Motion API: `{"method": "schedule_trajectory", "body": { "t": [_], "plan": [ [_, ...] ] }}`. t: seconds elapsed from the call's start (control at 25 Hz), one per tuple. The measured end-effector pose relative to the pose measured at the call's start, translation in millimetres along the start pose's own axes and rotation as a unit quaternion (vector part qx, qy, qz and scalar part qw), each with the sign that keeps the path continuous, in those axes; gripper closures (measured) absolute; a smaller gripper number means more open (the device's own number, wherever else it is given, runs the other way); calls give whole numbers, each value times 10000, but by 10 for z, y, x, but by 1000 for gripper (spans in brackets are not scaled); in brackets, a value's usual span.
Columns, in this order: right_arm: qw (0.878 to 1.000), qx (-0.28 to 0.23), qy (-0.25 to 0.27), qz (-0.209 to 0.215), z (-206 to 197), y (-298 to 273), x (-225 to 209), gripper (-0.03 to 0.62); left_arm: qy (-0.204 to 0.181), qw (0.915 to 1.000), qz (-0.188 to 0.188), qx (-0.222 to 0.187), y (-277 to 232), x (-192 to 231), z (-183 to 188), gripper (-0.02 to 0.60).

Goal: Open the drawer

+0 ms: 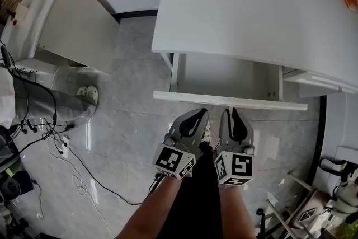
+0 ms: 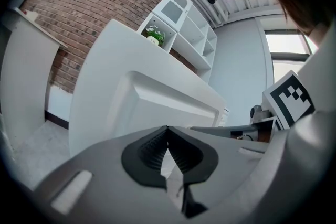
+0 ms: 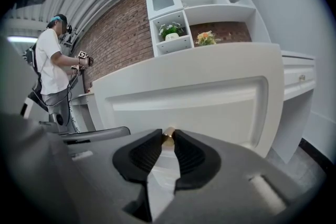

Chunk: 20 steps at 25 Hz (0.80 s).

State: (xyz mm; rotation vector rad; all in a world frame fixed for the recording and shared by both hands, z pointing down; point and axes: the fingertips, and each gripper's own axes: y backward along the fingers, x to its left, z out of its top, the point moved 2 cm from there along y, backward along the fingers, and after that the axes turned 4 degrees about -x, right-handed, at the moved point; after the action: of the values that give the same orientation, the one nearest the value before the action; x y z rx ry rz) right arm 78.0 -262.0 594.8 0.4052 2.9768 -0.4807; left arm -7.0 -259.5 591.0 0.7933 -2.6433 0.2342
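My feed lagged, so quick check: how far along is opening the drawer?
Done: the white drawer stands well out from under the white desk, its inside showing. In hand: the right gripper is clamped on the small brass knob of the drawer front; the left gripper is shut on nothing. Left: possibly a little more pull, then release the knob.

Left gripper [image 1: 201, 111] and right gripper [image 1: 230, 111] are grey (black-lined jaws).

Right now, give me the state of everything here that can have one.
drawer: open, the visible inside looks empty
right gripper: shut on the gold knob
gold knob: clamped in the right gripper
left gripper: shut, holding nothing
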Motion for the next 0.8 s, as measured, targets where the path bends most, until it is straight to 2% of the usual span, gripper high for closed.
{"method": "schedule_trajectory", "body": {
  "t": [0.52, 0.8],
  "plan": [
    [10000, -29, -2, 11, -160, 405, 98, 521, -48, 9998, -173, 49, 248, -243, -168, 578],
    [10000, 15, 30, 39, -235, 635, 133, 522, -29, 9999, -129, 82, 405, -375, -241, 578]
  ]
}}
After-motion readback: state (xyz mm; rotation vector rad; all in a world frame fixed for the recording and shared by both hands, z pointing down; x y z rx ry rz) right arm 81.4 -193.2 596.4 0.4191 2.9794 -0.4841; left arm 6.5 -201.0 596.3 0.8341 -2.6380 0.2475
